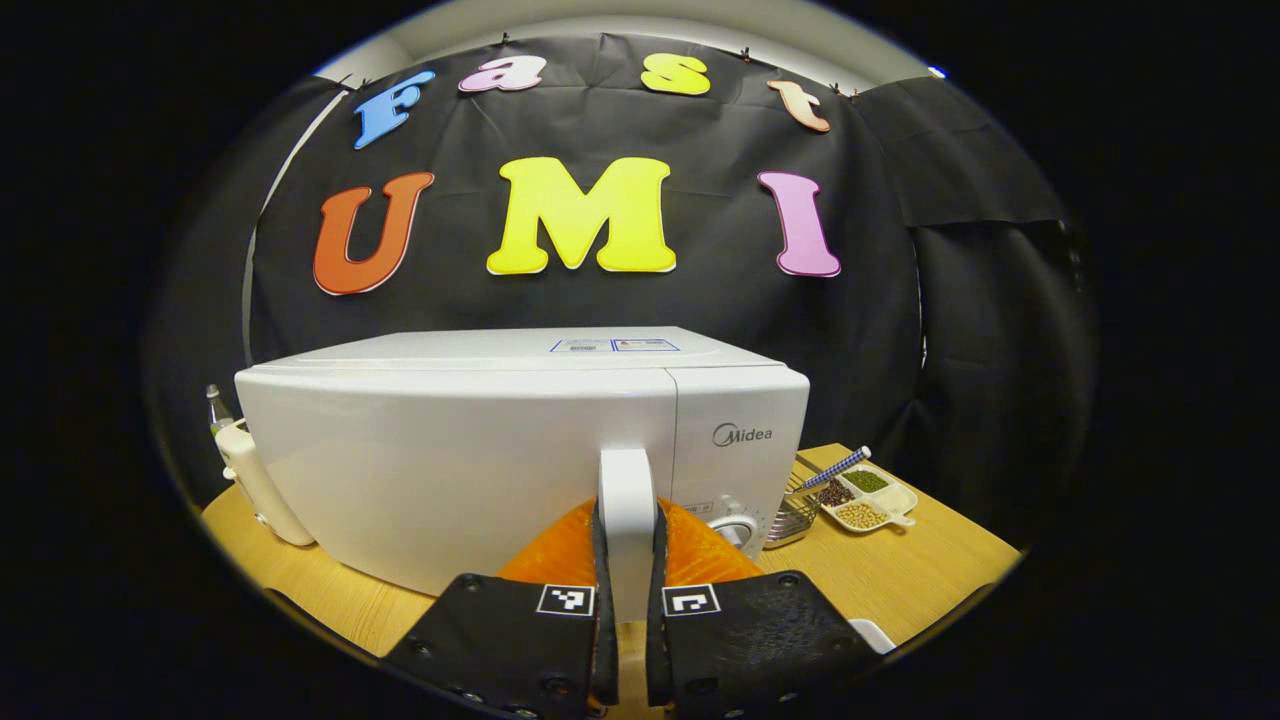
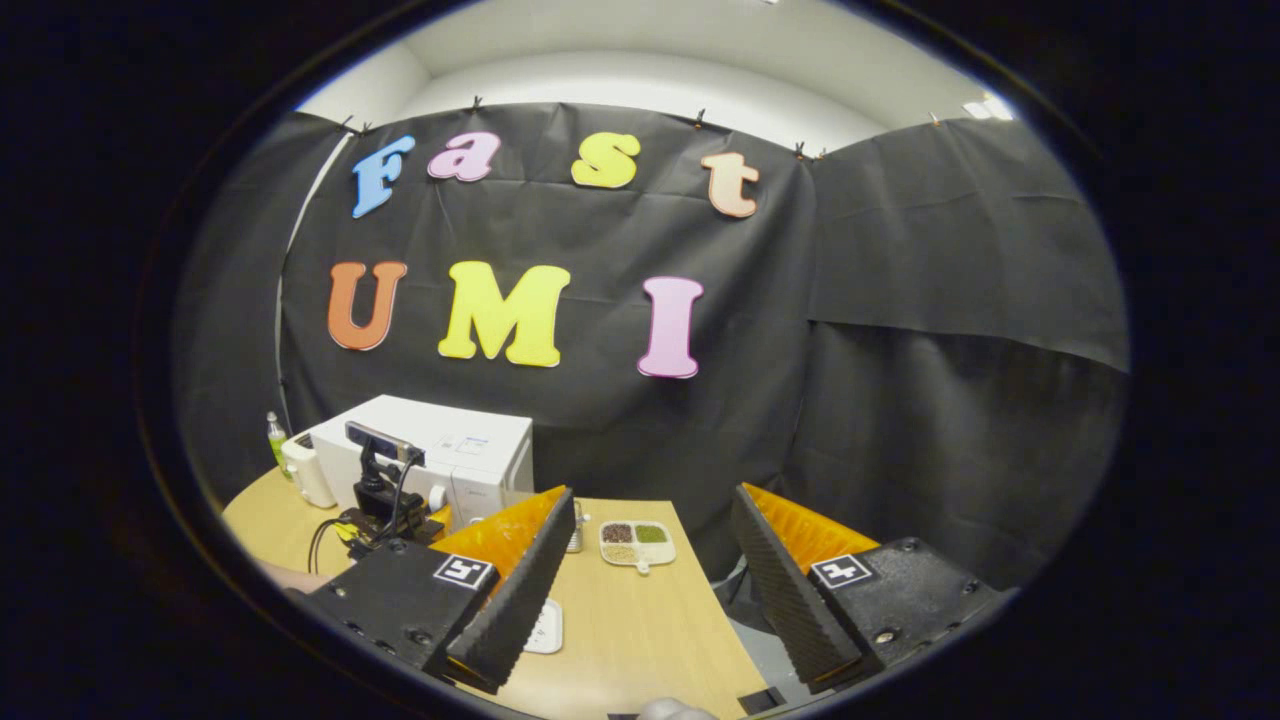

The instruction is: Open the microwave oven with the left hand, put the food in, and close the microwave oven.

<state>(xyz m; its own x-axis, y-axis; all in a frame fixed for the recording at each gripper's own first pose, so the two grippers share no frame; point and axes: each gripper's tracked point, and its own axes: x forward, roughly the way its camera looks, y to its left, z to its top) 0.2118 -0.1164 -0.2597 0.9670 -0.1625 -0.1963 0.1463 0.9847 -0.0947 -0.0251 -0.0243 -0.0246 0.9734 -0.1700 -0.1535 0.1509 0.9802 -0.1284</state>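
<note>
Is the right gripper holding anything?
No: in the right gripper view, the right gripper has its fingers spread wide, with only the wooden table between them.

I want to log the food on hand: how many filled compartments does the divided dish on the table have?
3 in the divided dish, right of the microwave: dark beans nearest the oven, green ones behind, pale ones in front. No fourth visible.

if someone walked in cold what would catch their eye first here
The white microwave stands on the wooden table, filling the middle of the left gripper view with its door closed. The left tongs are clamped on its upright white door handle. To the right of the microwave lies a small divided dish of beans, and the right tongs hang wide open above the table's near end.
</note>
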